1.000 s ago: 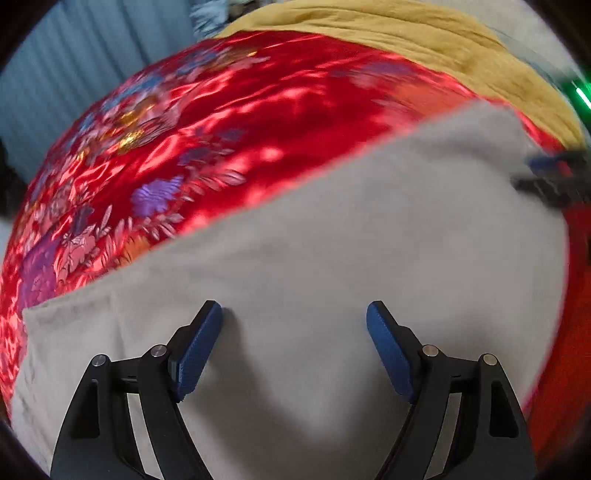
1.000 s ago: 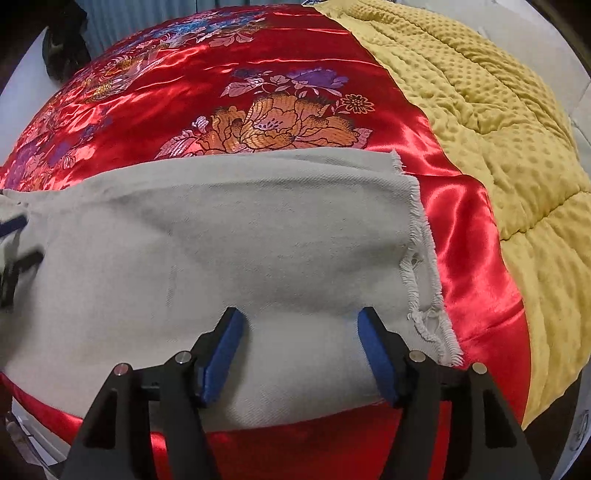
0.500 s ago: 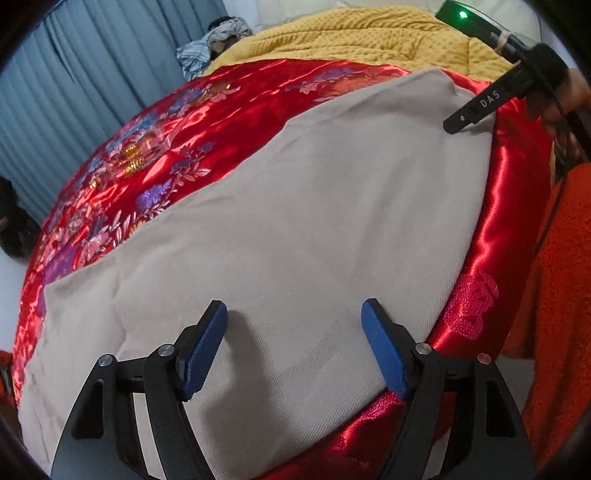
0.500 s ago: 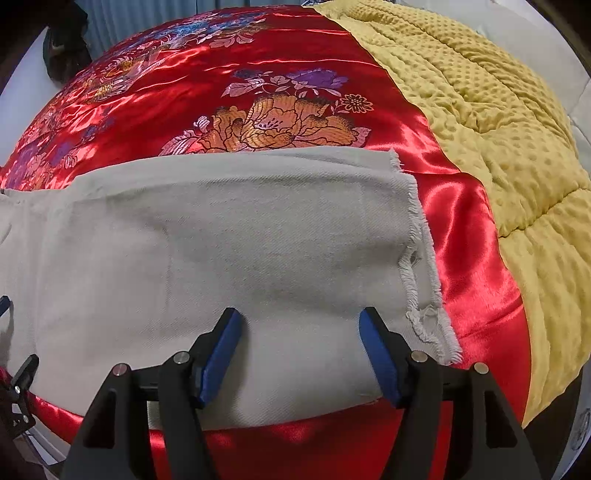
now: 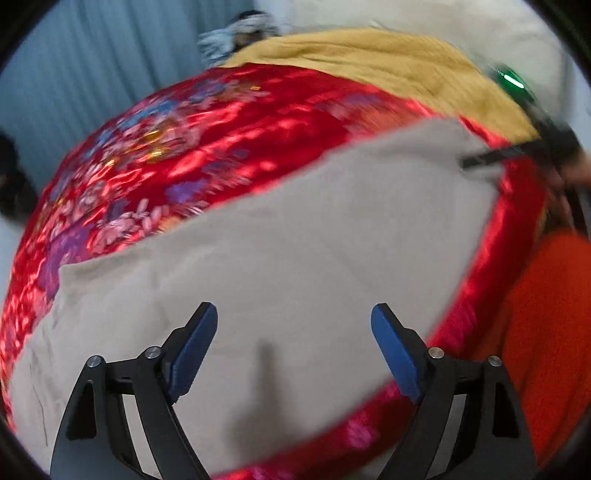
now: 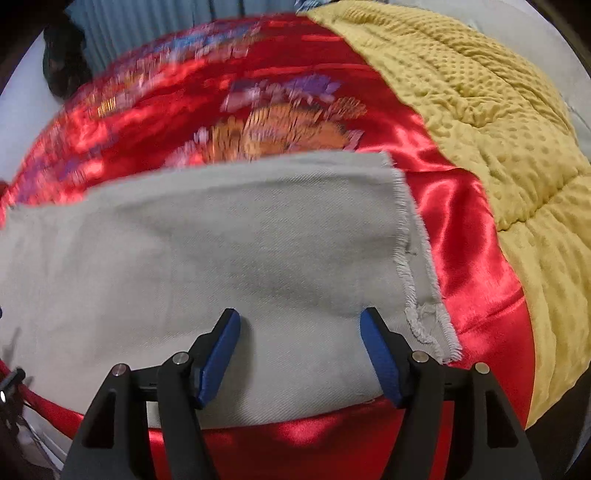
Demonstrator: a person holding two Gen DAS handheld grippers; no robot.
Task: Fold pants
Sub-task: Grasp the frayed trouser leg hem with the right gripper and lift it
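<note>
The beige pants [image 5: 295,258] lie flat along the near edge of a bed covered in red floral satin [image 5: 221,140]. My left gripper [image 5: 293,343] is open and empty, hovering over the pants' wider end. My right gripper [image 6: 301,347] is open and empty over the leg end, near the frayed hem [image 6: 417,295]. The pants also show in the right wrist view [image 6: 221,240]. The right gripper's body [image 5: 517,147] shows at the far right of the left wrist view.
A mustard dotted blanket [image 6: 498,129] covers the bed's right side. Blue curtains [image 5: 74,74] hang behind the bed. A bundle of patterned cloth [image 5: 236,33] lies at the far end. An orange-red garment [image 5: 546,332] is at the right of the left wrist view.
The left gripper swung over the pants and both views are now motion-blurred. The right gripper stayed over the hem end. Both grippers stayed open.
</note>
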